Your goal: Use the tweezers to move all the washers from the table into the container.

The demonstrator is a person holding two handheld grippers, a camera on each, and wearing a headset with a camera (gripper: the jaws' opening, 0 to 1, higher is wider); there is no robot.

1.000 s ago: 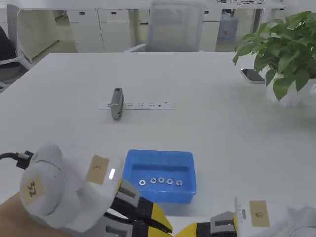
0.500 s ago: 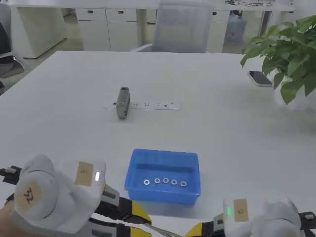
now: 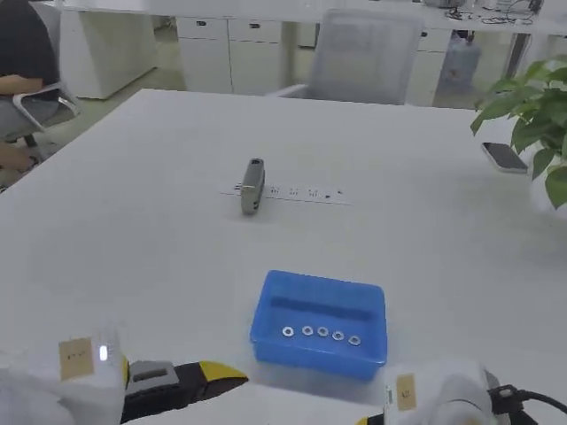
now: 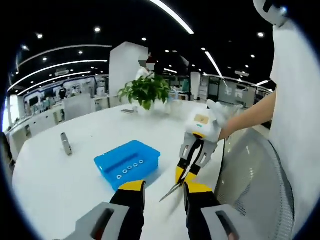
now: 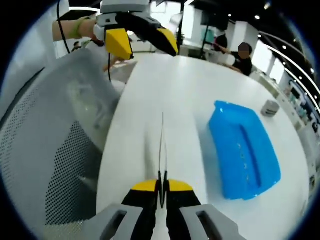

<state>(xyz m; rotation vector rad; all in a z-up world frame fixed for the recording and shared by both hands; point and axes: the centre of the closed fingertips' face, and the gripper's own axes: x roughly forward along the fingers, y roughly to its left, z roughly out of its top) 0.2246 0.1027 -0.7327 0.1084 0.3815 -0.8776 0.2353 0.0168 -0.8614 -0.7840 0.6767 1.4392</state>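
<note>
A blue container (image 3: 319, 354) stands near the table's front edge, with several washers (image 3: 321, 333) in a row inside it. My right gripper (image 5: 161, 187) is shut on thin metal tweezers (image 5: 161, 145), which point out over the white table beside the container (image 5: 245, 150). Its white housing (image 3: 434, 394) sits at the bottom right of the head view. My left gripper (image 4: 164, 192) is open and holds nothing; its yellow jaws (image 3: 217, 376) lie at the lower left. In the left gripper view the right gripper (image 4: 195, 160) and tweezers (image 4: 172, 190) face it, beside the container (image 4: 127, 162).
A grey plug (image 3: 253, 186) sits on a flat power strip (image 3: 306, 192) mid-table. A phone (image 3: 506, 157) and a potted plant (image 3: 540, 124) are at the right. An office chair (image 3: 368, 57) stands behind the table. A mesh chair back (image 5: 50, 165) is close by.
The head camera has swung left and up. Both grippers have drawn back toward the table's near edge and sit lower in the head view. The washers stay in the container.
</note>
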